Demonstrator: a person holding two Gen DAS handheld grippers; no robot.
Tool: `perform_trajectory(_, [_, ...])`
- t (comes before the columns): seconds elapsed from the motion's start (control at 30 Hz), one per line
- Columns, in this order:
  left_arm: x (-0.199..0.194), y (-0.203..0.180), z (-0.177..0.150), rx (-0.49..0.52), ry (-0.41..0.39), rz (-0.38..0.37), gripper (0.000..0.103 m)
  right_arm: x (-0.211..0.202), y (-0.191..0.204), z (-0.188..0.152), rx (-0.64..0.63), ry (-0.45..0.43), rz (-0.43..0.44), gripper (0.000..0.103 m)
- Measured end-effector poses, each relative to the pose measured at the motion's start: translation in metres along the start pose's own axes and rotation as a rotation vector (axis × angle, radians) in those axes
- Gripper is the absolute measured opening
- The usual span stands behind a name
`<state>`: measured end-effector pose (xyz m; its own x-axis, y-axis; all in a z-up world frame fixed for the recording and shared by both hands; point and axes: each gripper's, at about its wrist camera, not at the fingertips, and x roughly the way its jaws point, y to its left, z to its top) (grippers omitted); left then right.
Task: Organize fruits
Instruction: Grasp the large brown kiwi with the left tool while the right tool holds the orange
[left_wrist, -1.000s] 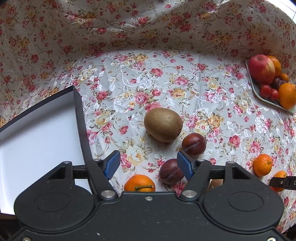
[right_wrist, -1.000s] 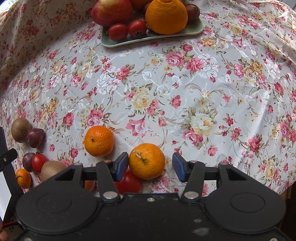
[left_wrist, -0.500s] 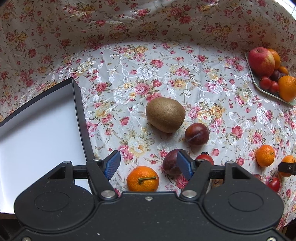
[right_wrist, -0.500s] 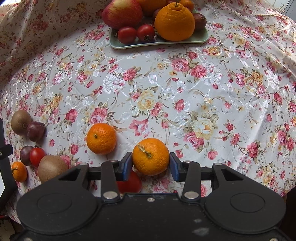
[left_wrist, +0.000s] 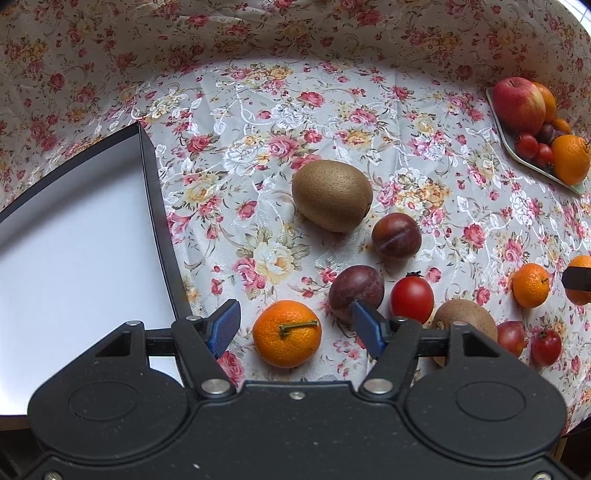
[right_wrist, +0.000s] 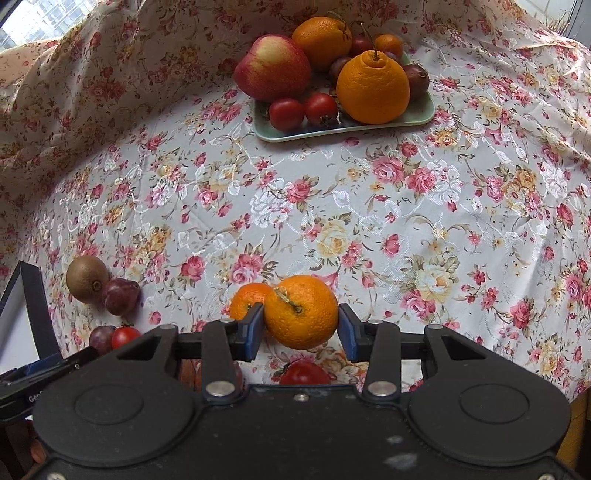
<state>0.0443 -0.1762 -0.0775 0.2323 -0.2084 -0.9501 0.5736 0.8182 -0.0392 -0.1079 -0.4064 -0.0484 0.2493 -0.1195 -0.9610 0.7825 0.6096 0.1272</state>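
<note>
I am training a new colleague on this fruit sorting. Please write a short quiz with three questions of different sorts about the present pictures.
1. True or false: the right hand-held gripper holds a mandarin.
2. Which fruit lies between the open fingers of the left hand-held gripper? A) kiwi B) mandarin C) apple
3. Fill in: the apple lies on the ____.

Key
1. True; the pads press on both its sides.
2. B, the mandarin; the fingers do not touch it.
3. Tray, with a large orange and tomatoes.
</note>
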Motion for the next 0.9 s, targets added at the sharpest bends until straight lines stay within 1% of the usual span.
perform_trajectory(0.17, [-0.006,-0.01,-0.002,0.006,0.003,-0.047,0.068,-0.005,0.006,0.005,0.015,-0.014,0.019,0.044])
perform_trajectory(0.33, [-0.02,-0.034,-0.007,0.06,-0.018,-0.127,0.068,-0.003,0.008,0.006,0.014,-0.006,0.024,0.044])
perform_trajectory(0.47, [-0.026,-0.047,-0.009,0.082,-0.027,-0.158,0.068,0.0,0.007,0.005,0.011,-0.003,0.01,0.044])
perform_trajectory(0.73, [-0.023,-0.067,-0.017,0.116,0.009,-0.178,0.068,0.002,0.009,0.006,0.014,-0.002,0.006,0.044])
perform_trajectory(0.9, [-0.014,-0.079,-0.017,0.116,0.019,-0.152,0.068,0.002,0.011,0.004,0.005,-0.003,0.002,0.044])
